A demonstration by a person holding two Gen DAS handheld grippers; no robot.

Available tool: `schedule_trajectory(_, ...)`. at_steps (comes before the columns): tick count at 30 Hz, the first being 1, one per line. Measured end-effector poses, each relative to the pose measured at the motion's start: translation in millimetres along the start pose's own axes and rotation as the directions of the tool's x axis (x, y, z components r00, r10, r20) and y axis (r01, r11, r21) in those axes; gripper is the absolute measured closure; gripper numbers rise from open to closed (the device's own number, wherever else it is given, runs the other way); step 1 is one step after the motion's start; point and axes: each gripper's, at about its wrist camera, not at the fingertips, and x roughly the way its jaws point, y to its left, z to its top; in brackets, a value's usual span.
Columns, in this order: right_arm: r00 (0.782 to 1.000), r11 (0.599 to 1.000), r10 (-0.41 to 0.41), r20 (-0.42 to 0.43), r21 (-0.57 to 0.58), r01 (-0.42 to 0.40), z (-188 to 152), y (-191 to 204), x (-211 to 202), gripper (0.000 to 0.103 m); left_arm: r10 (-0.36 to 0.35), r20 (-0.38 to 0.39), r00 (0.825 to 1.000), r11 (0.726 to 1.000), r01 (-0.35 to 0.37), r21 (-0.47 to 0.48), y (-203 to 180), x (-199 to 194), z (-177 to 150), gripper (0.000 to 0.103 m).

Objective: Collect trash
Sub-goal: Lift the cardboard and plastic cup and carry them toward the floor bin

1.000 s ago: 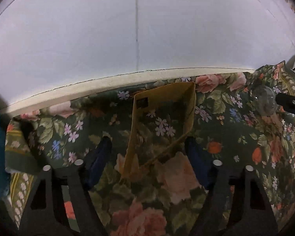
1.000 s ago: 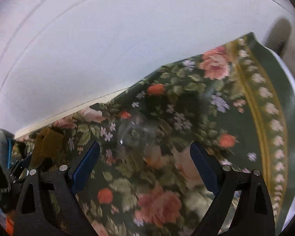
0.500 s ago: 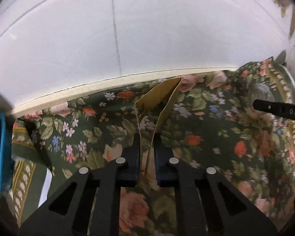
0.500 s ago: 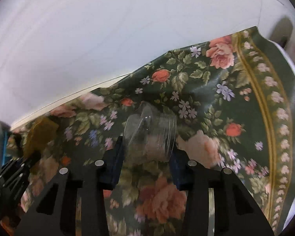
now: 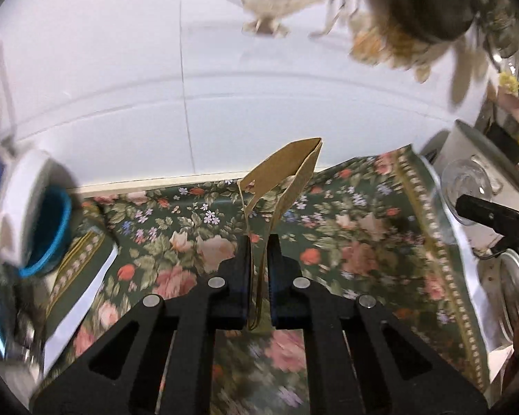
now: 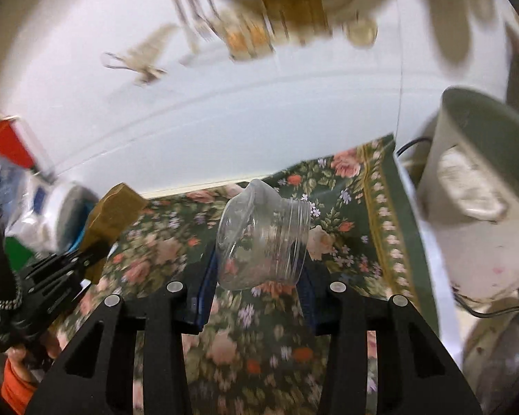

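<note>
- My left hand-held gripper [image 5: 258, 242] is pinched on a flattened brown paper bag [image 5: 283, 176]; its two fingers press the bag's lower edge between them.
- The paper bag sticks up and forward from the left fingertips, tilted a little to the right, its top corner in front of the white wall [image 5: 121, 86].
- Below and ahead of the left hand-held gripper lies a floral cloth [image 5: 356, 228] spread over the counter; the bag hangs above it.
- To the left of my left hand-held gripper a white tub with a blue rim [image 5: 38, 214] lies on its side at the cloth's edge.
- Far to the right in the left wrist view I see the clear plastic cup [image 5: 467, 183] and, just in front of it, a black finger of my other hand-held gripper.
- My right hand-held gripper [image 6: 256, 269] is clamped on that clear plastic cup [image 6: 263, 235]; the blue pads press its sides.
- The cup sits between the right fingers, tipped so that its ridged rim points up and to the right, above the cloth [image 6: 360, 186].
- To the left of my right hand-held gripper the paper bag [image 6: 110, 218] shows in the other gripper's [image 6: 86, 259] grip.
- To the right of the right hand-held gripper a white appliance [image 6: 484, 207] stands beside the cloth's edge, with a dark cord near its base.
- Both views are blurred toward the top; things hang on the wall there, but I cannot tell them apart.
</note>
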Motion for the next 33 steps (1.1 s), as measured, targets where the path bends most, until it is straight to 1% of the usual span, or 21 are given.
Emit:
schedule_trajectory(4,0.999,0.997,0.05,0.021,-0.061,-0.048,-18,0,-50,0.065,0.032,0.026,0.999,0.999,-0.031,-0.043,-25,-46,-23,0.096)
schedule_trajectory(5,0.998,0.996,0.062,0.021,-0.07,-0.06,-21,3,-53,0.065,0.041,0.033,0.999,0.998,-0.039,-0.054,-31,-59,-30,0.096)
schedule_trajectory(7,0.996,0.992,0.089,0.021,-0.091,-0.086,-32,3,-77,0.065,0.054,0.046,0.997,0.996,-0.051,-0.067,-40,-81,-41,0.096)
schedule_trajectory(9,0.995,0.989,0.099,0.022,-0.111,-0.096,-39,6,-91,0.065,0.062,0.06,0.996,0.995,-0.057,-0.079,-50,-108,-54,0.096)
schedule_trajectory(15,0.992,0.982,0.126,0.026,-0.149,-0.121,-67,23,-132,0.065,0.084,0.091,0.992,0.993,-0.076,-0.086,-63,-163,-85,0.096)
schedule_trajectory(21,0.991,0.982,0.124,0.04,-0.148,-0.117,-99,45,-162,0.065,0.076,0.099,0.992,0.995,-0.069,-0.071,-59,-207,-121,0.096)
schedule_trajectory(25,0.994,0.988,0.099,0.054,-0.121,-0.092,-130,66,-183,0.065,0.037,0.093,0.995,0.998,-0.031,-0.056,-49,-231,-149,0.096)
schedule_trajectory(28,0.995,0.994,0.064,0.073,-0.097,-0.057,-159,83,-200,0.065,0.018,0.087,0.996,0.999,-0.015,-0.033,-38,-255,-177,0.096)
schedule_trajectory(33,0.995,0.998,0.024,0.093,-0.051,-0.02,-207,114,-222,0.065,-0.008,0.069,0.998,1.0,0.01,-0.019,-16,-298,-228,0.096)
